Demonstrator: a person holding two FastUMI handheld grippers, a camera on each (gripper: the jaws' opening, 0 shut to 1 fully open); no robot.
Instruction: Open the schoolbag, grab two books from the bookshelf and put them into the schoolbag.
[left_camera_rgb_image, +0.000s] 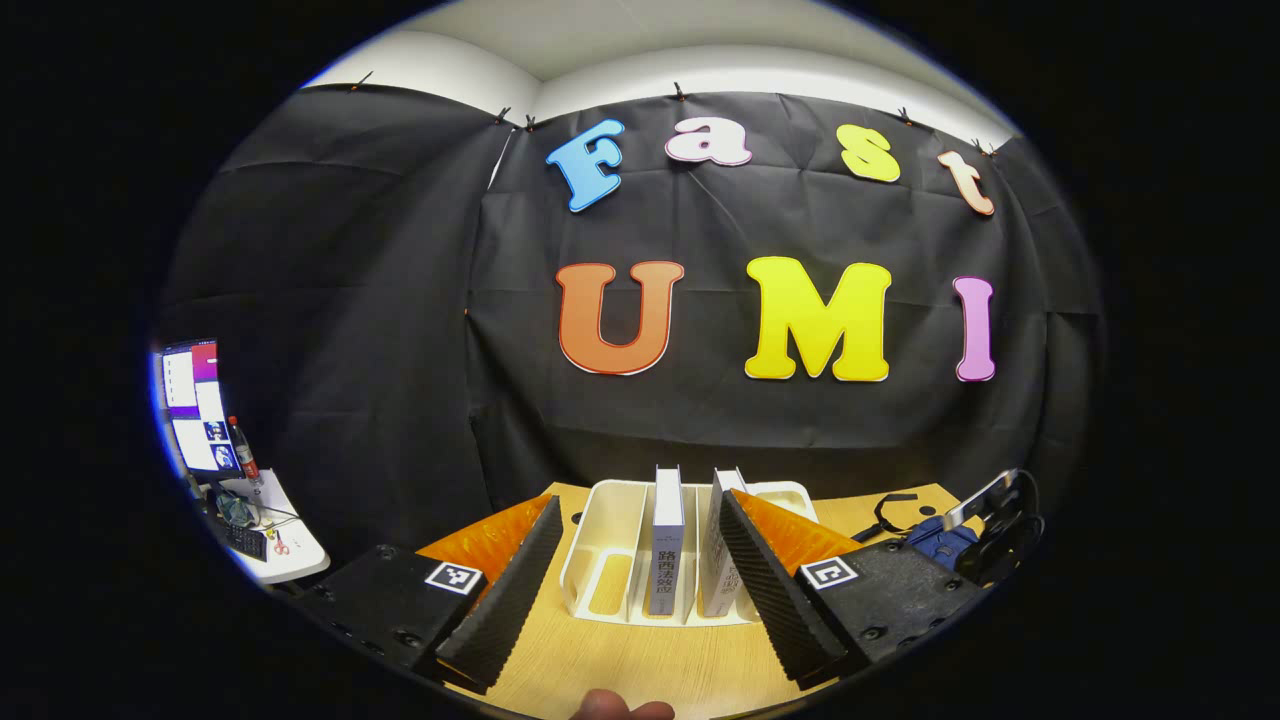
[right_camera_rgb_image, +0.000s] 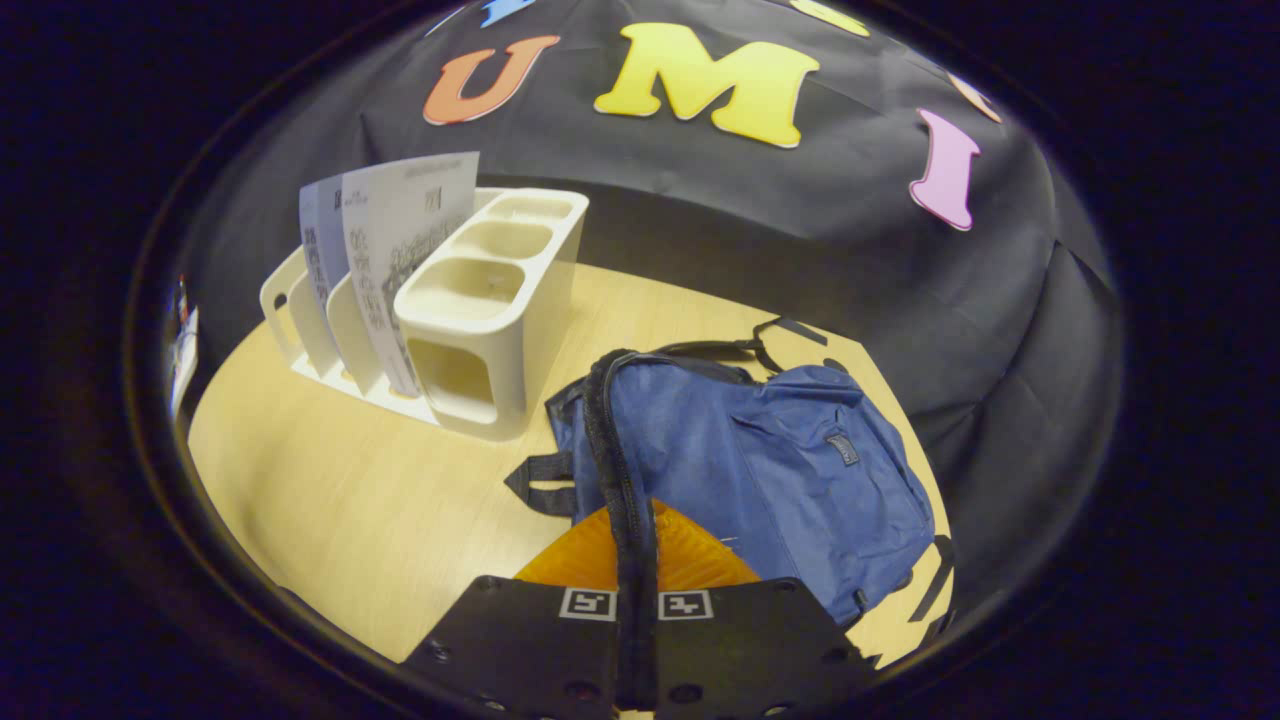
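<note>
Facing the white bookshelf (left_camera_rgb_image: 620, 560) on the wooden table (left_camera_rgb_image: 640, 660) in the left gripper view, with the left gripper (left_camera_rgb_image: 635, 580) spread wide and holding nothing, fingers to either side of the rack. Standing upright in adjacent slots, two books (left_camera_rgb_image: 667, 545), spines toward the camera. Lying further right on the table, near the other gripper (left_camera_rgb_image: 990, 530), a patch of the blue schoolbag (left_camera_rgb_image: 940, 545). In the right gripper view, pinched tight on the schoolbag's black zipper edge (right_camera_rgb_image: 625, 470), the right gripper (right_camera_rgb_image: 637, 600), both fingers pressed together on that strip. Resting flat just beside the bookshelf's end compartments (right_camera_rgb_image: 495, 300), the schoolbag, strap loop (right_camera_rgb_image: 540, 485) out to the side, books leaning in slots behind
</note>
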